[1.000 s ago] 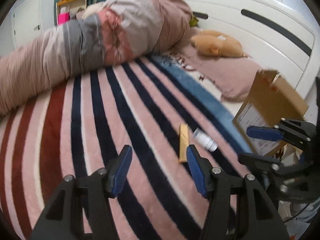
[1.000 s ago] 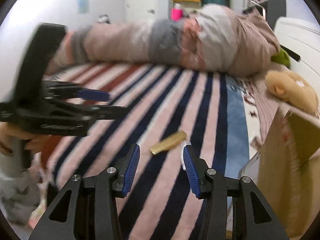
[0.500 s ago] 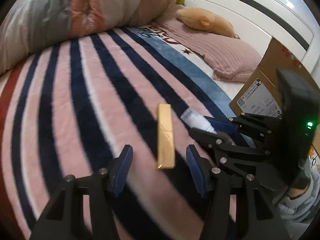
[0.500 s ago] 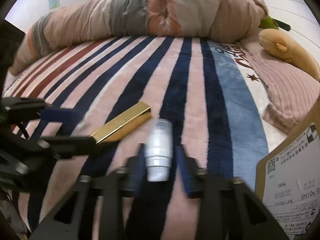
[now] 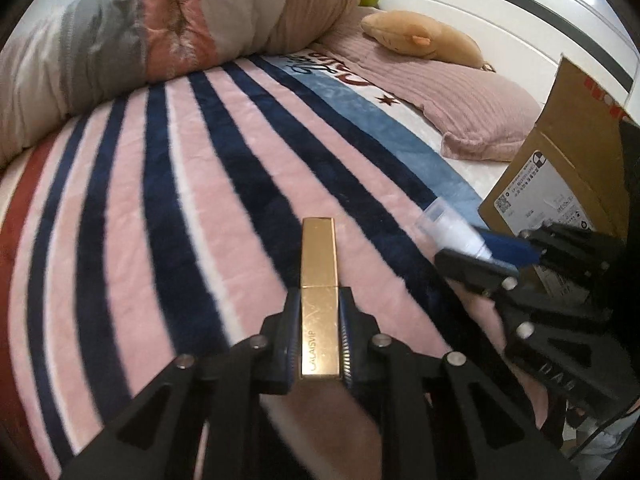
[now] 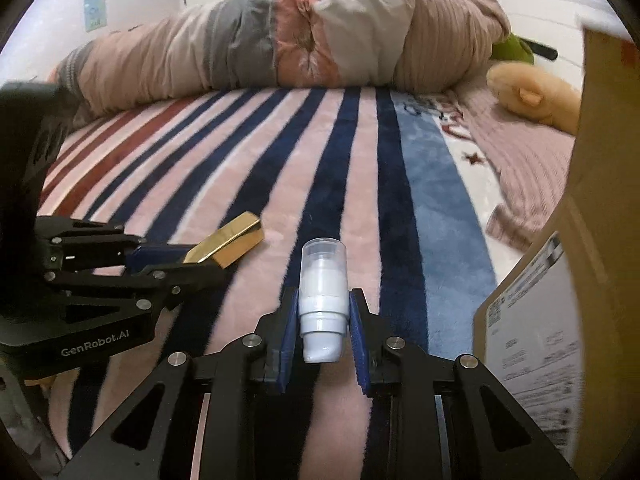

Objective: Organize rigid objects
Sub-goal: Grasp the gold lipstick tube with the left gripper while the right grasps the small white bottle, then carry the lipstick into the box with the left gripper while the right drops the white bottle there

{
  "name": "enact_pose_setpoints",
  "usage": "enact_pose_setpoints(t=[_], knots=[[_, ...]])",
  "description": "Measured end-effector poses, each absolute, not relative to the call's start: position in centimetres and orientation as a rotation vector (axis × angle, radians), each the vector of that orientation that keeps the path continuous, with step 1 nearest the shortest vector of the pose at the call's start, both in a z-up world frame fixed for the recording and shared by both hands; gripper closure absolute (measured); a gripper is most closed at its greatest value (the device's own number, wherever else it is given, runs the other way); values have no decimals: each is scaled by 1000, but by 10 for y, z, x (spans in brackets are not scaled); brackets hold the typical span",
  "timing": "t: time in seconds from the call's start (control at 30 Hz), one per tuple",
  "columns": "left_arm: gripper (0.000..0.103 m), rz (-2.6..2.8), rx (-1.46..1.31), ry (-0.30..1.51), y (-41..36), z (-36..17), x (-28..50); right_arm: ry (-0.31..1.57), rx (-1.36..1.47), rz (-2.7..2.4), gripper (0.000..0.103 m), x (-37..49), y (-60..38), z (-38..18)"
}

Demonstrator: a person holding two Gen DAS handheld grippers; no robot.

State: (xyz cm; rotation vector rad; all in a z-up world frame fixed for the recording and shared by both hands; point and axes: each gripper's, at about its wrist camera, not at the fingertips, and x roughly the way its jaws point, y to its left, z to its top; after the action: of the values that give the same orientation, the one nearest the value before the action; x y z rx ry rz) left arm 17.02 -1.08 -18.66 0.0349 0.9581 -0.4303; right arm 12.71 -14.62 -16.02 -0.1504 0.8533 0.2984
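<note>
My left gripper (image 5: pixel 319 308) is shut on a gold rectangular tube (image 5: pixel 319 280) marked LALAISVIP, which points forward over the striped blanket (image 5: pixel 160 220). My right gripper (image 6: pixel 323 312) is shut on a small white pump bottle (image 6: pixel 323 292) with a clear cap. In the left wrist view the right gripper (image 5: pixel 476 252) and the bottle (image 5: pixel 448 230) show at the right. In the right wrist view the left gripper (image 6: pixel 176 260) and the gold tube (image 6: pixel 228 240) show at the left.
An open cardboard box (image 5: pixel 560 168) stands at the right, also in the right wrist view (image 6: pixel 560 300). A rolled duvet (image 6: pixel 280 40) lies along the back. A pink pillow (image 5: pixel 460 108) with a tan plush toy (image 5: pixel 420 36) lies near the white headboard (image 5: pixel 520 8).
Both grippers moved down over the blanket and closed: the left on the gold tube, the right on the white pump bottle. Both were open one second ago.
</note>
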Motion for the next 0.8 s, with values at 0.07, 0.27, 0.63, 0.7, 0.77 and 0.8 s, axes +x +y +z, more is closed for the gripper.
enact_pose_setpoints(t=[0.07, 0.27, 0.63, 0.7, 0.77, 0.8], knots=[[88, -415, 40, 939, -5, -177, 162, 832, -146, 317, 83, 122, -144, -149], [88, -370, 44, 852, 11, -130, 125, 723, -156, 388, 83, 89, -134, -102], [88, -397, 91, 681, -12, -42, 69, 538, -120, 403, 83, 38, -164, -21], [88, -423, 105, 658, -25, -30, 66, 515, -108, 376, 83, 33, -182, -12], [88, -455, 117, 641, -40, -20, 61, 504, -94, 344, 83, 31, -202, -5], [88, -472, 123, 636, -47, -15, 61, 500, -83, 323, 83, 30, -214, -3]])
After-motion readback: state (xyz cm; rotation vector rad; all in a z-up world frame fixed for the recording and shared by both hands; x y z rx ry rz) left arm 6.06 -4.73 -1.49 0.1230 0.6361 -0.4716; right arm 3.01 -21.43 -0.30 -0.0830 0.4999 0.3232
